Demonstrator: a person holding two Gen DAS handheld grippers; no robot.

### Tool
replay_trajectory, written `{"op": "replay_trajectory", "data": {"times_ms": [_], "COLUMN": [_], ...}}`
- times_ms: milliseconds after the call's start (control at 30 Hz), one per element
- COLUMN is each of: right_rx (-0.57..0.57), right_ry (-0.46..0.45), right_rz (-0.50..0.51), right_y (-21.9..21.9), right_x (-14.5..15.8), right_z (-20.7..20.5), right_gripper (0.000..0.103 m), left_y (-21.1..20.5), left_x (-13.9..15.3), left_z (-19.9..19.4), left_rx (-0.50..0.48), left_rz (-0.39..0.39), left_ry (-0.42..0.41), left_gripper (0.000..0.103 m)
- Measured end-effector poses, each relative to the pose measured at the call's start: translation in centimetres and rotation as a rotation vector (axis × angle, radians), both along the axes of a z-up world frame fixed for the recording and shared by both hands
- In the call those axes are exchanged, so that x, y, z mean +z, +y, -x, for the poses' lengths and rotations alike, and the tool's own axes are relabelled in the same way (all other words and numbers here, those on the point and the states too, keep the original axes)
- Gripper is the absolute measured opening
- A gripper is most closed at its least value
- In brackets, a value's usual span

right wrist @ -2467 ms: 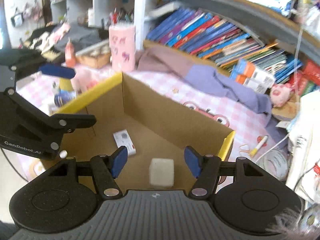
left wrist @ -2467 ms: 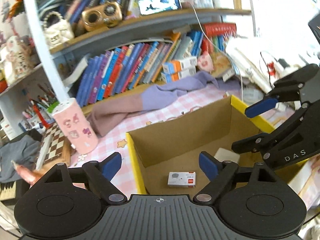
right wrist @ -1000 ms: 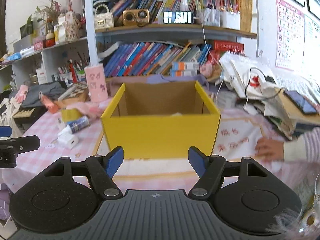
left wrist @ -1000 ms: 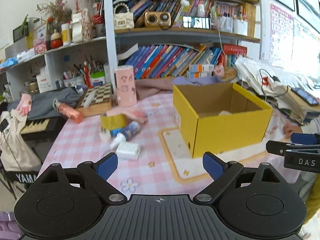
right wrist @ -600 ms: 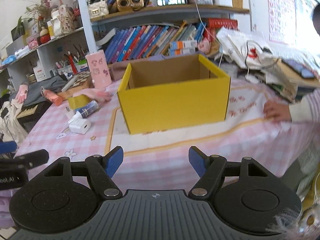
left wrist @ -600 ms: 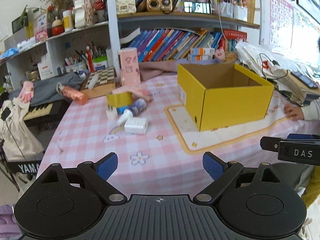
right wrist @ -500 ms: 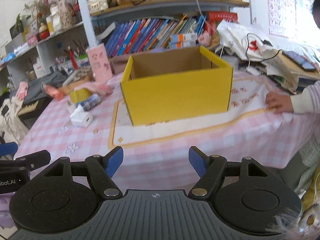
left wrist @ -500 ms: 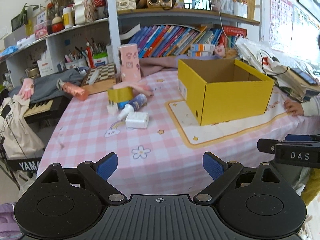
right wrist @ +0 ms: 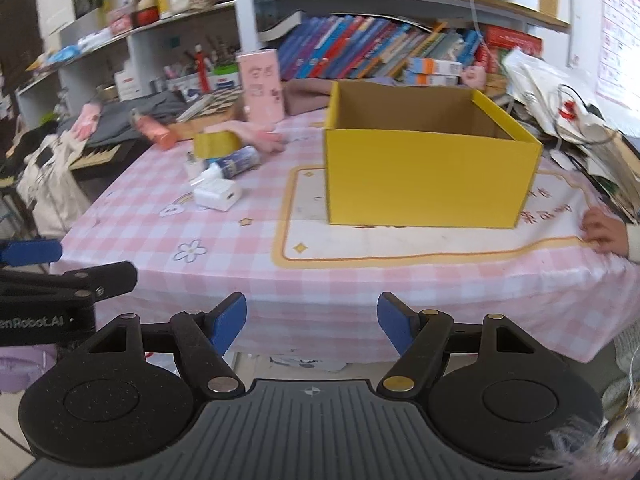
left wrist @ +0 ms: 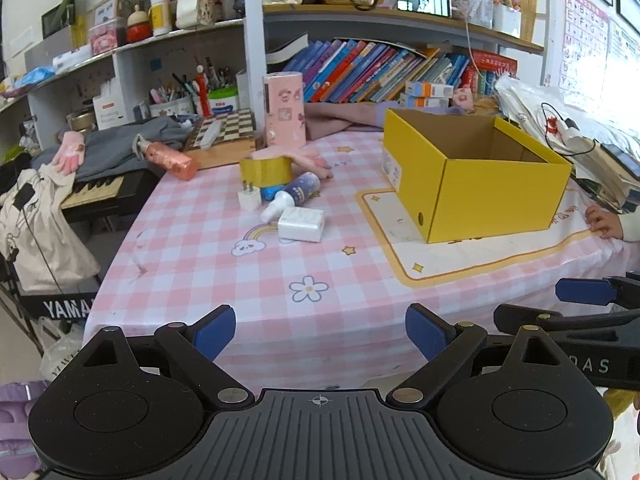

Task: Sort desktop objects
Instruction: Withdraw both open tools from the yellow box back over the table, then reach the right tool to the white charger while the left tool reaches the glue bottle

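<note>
An open yellow cardboard box (left wrist: 496, 192) (right wrist: 424, 176) stands on the pink checked tablecloth (left wrist: 248, 280). Left of it lie a white charger block (left wrist: 301, 224) (right wrist: 218, 196), a small white plug (left wrist: 249, 198), a blue-and-white bottle (left wrist: 294, 196) (right wrist: 232, 164) and a yellow tape roll (left wrist: 267, 170) (right wrist: 216, 143). My left gripper (left wrist: 320, 330) is open and empty, held off the table's front edge. My right gripper (right wrist: 312, 324) is open and empty, also in front of the table; it shows at the right of the left wrist view (left wrist: 592, 300).
A pink cylinder (left wrist: 284, 110), a chessboard (left wrist: 226, 132), a pink glove (left wrist: 308, 156) and an orange bottle (left wrist: 170, 158) sit behind the loose items. Shelves of books (left wrist: 380, 68) line the back. A child's hand (left wrist: 600, 222) rests on the table's right edge. A keyboard (left wrist: 96, 192) stands at the left.
Both grippers have pulled back from inside the box to beyond the table's front edge and have kept drifting back. Both stay open and empty.
</note>
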State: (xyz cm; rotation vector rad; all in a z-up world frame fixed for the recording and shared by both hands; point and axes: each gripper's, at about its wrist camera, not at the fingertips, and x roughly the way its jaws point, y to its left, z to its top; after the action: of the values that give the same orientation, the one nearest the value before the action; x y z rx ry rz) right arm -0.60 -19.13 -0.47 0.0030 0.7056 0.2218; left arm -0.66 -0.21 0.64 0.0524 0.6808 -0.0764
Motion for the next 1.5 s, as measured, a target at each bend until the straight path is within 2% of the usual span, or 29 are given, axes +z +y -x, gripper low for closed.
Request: {"op": "replay_trajectory", "data": {"times_ms": [900, 1167, 1500], "right_rx": [0.171, 0.236, 0.282], "right_ry": [0.012, 0.010, 0.009], "right_rz": [-0.002, 0.013, 0.037], "right_y": [5.7, 7.9, 9.5], "right_x": [-0.3, -0.4, -0.8], "right_z": [-3.3, -6.4, -11.7], "right_gripper": [0.070, 0.070, 0.070], "left_y": [5.4, 7.0, 7.9], "left_x": [-0.3, -0.1, 0.1], "left_z": [-1.0, -4.0, -9.8], "left_rx": [0.168, 0.213, 0.237], "left_rz": [-0.010, 0.003, 0.001], "left_ry": [0.018, 0.013, 0.004], "left_gripper": [0.094, 0.094, 0.094]}}
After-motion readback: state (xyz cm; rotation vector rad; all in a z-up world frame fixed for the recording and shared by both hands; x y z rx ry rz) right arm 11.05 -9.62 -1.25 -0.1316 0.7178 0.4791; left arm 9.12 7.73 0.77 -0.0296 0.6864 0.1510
